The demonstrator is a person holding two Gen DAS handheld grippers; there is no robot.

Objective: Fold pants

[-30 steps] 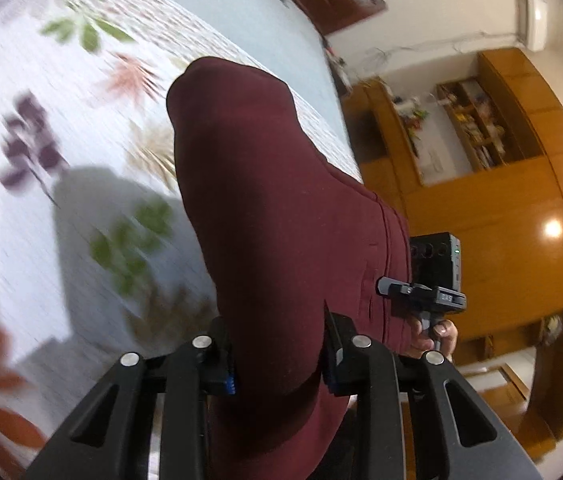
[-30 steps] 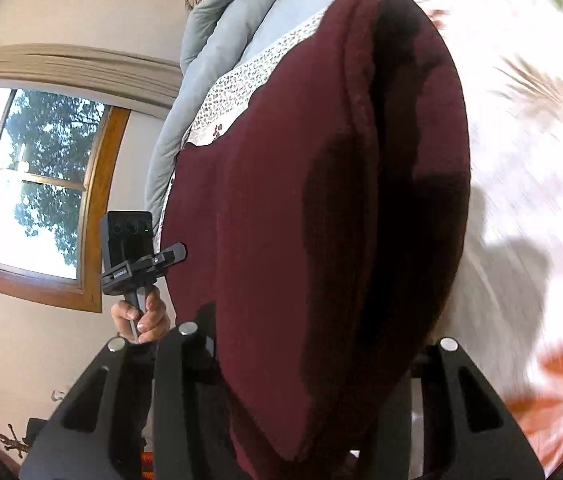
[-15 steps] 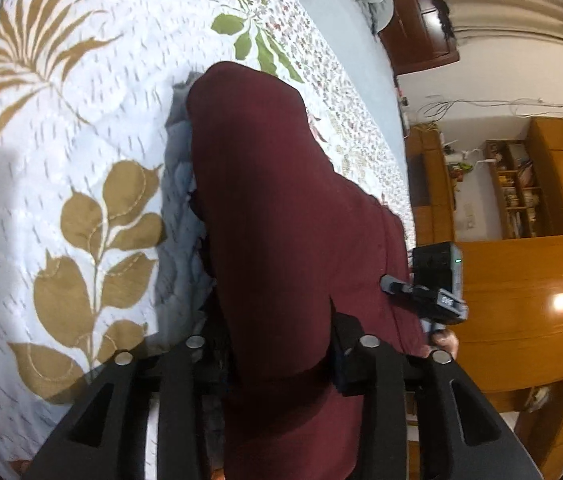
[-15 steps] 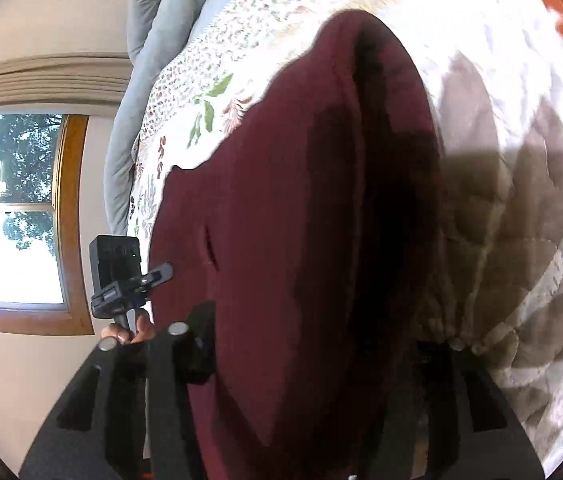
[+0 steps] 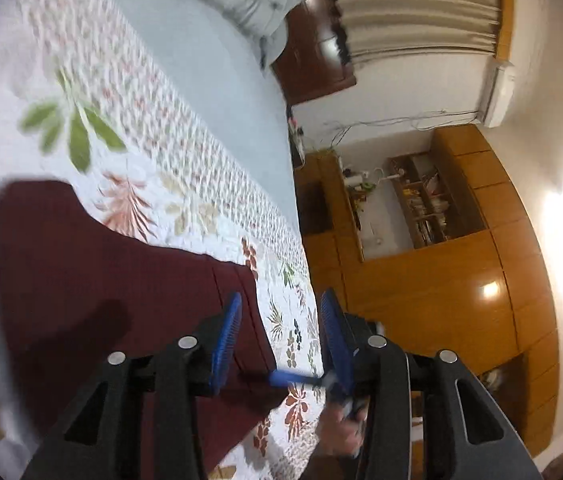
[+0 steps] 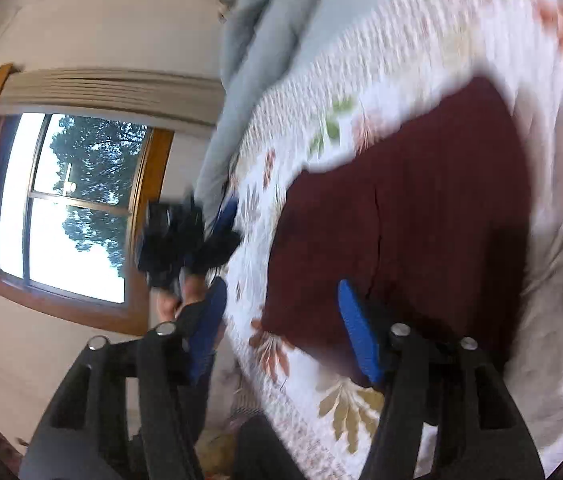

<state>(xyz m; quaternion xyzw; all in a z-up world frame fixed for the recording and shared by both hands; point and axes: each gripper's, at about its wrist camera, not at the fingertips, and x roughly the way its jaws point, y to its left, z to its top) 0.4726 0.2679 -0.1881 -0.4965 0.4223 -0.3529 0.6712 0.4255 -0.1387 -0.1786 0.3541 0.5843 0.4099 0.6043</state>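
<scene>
The dark red pants lie folded flat on the leaf-patterned bedspread; they also show in the right wrist view. My left gripper is open and empty, its blue pads above the pants' near right edge. My right gripper is open and empty, just off the pants' near left edge. The left gripper also shows, blurred, in the right wrist view.
A grey duvet is bunched at the head of the bed. Wooden cabinets and shelves stand beyond the bed's right side. A window is on the wall to the left. The bed's near edge is close below the grippers.
Both grippers have let go of the pants and opened. The pants, held up before, now lie flat on the bed, and both grippers have drawn back toward the bed's edge.
</scene>
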